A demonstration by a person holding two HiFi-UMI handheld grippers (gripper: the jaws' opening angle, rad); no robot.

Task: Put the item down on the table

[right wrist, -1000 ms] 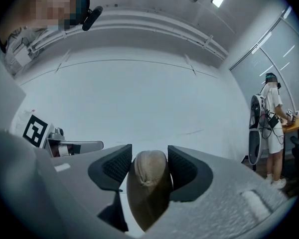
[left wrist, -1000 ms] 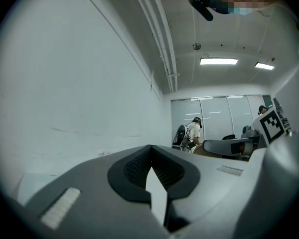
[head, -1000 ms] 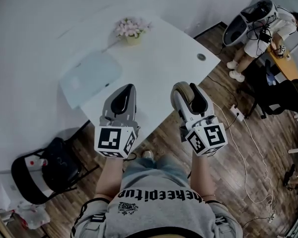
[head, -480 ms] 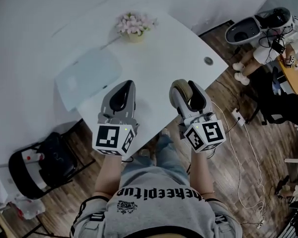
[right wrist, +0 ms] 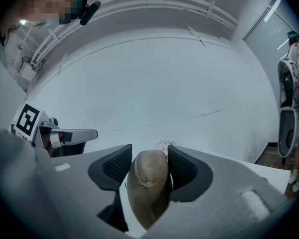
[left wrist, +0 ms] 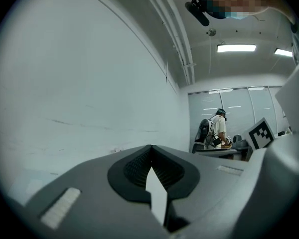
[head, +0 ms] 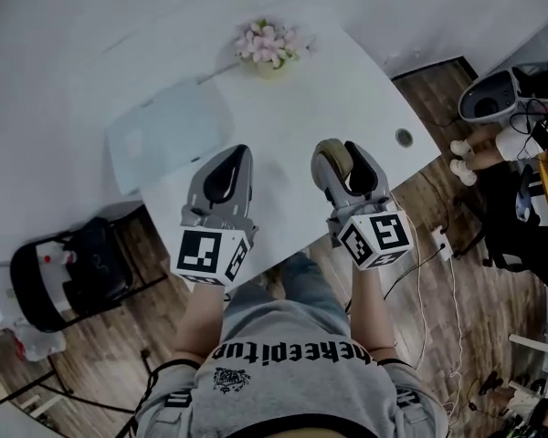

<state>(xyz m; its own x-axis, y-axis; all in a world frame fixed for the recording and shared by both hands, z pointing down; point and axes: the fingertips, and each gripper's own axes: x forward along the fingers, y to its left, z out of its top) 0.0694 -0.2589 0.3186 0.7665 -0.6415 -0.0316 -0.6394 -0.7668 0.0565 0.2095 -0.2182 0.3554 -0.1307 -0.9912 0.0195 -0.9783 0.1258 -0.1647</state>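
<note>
While the jaws of the right gripper [head: 340, 153] pinch the tan item [right wrist: 148, 183] mid-frame above the worktop [head: 301, 80], lower until contact, then release gently; the left gripper [left wrist: 152, 156] is closed, empty.

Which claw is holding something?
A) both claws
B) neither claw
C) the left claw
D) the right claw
D: the right claw is clamped on a tan roll, while the left claw is shut with nothing in it.

Left hand-held gripper [head: 230, 155] and right hand-held gripper [head: 342, 153] moved farther over table [head: 347, 80].
</note>
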